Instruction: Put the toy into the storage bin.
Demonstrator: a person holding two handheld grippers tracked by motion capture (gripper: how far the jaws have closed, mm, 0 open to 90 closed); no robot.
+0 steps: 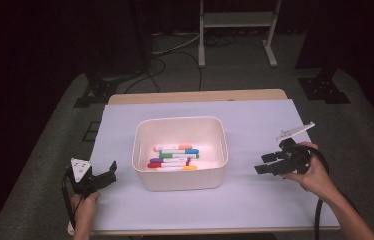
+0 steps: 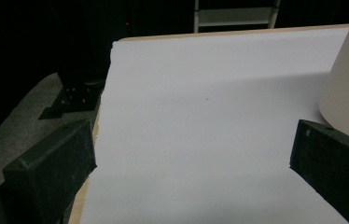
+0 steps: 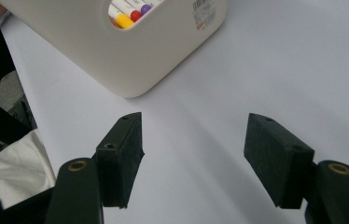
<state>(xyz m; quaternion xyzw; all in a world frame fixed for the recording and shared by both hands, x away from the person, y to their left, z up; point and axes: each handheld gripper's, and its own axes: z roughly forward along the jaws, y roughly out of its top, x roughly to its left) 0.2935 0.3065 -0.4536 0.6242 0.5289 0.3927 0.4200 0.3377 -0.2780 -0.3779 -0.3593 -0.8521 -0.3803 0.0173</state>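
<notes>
A dim lab: paper-covered table point(image 1: 255, 120), floor cables point(image 1: 175, 50), metal stand point(image 1: 237, 20).

My jaws' pads point(image 3: 275, 156) looked rough, matt black; the cream bin point(image 3: 116, 51) smooth plastic with a soft sheen, on matt white paper point(image 3: 280, 65).

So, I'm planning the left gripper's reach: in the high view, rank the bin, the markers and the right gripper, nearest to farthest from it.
1. Bin, just right of the left gripper.
2. Markers, inside the bin.
3. Right gripper, across the table, beyond the bin.
</notes>
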